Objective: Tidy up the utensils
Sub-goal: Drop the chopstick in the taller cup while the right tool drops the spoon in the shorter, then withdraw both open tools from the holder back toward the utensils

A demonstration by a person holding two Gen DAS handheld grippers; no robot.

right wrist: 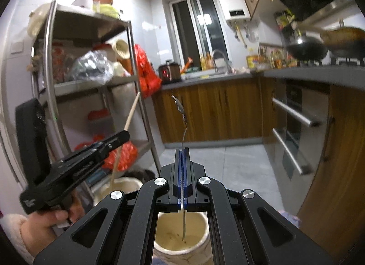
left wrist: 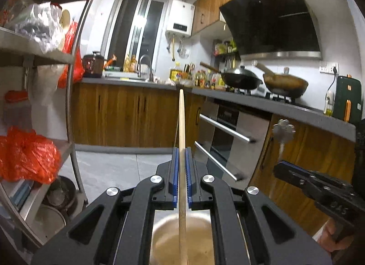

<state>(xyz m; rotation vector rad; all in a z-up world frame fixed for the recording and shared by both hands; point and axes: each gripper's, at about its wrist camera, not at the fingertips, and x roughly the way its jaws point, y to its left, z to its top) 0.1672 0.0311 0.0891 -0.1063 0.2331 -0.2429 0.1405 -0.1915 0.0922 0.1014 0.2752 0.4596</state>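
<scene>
At the far left stands a metal shelf rack (right wrist: 91, 82), its curved upright post (left wrist: 73, 96) edging the open floor; red plastic bags (left wrist: 27, 157) bulge over its lower shelf edge, and pots sit at its foot.

The left claw (left wrist: 181, 150) is clenched on a wooden chopstick (left wrist: 181, 123), which runs straight forward between the blue pads (left wrist: 175, 173) and ends level with the far table's front edge. Seen from the right wrist view, this claw (right wrist: 124, 135) sits just beside the rack, the chopstick (right wrist: 132, 112) slanting up across the shelf fronts, a hand (right wrist: 45, 224) gripping its handle. Below it is a pale round container (left wrist: 180, 237).

Between rack and cabinets lies a stretch of grey tiled floor (right wrist: 228, 169), open right to the far cabinet base.

The right claw (right wrist: 182, 150) is clenched on a thin metal spoon (right wrist: 182, 114), held edge-on; its ornate end rises ahead of the tips, and its other end hangs over a cream jar (right wrist: 182, 237) below. In the left wrist view this claw (left wrist: 280, 166) is near the oven front, the spoon (left wrist: 282, 130) blurred.

On the right, oven handles (left wrist: 225, 128) jut into the aisle. The grey table (left wrist: 296, 109) edge runs above them, carrying two woks (left wrist: 285, 83) under the black hood (left wrist: 273, 18).
</scene>
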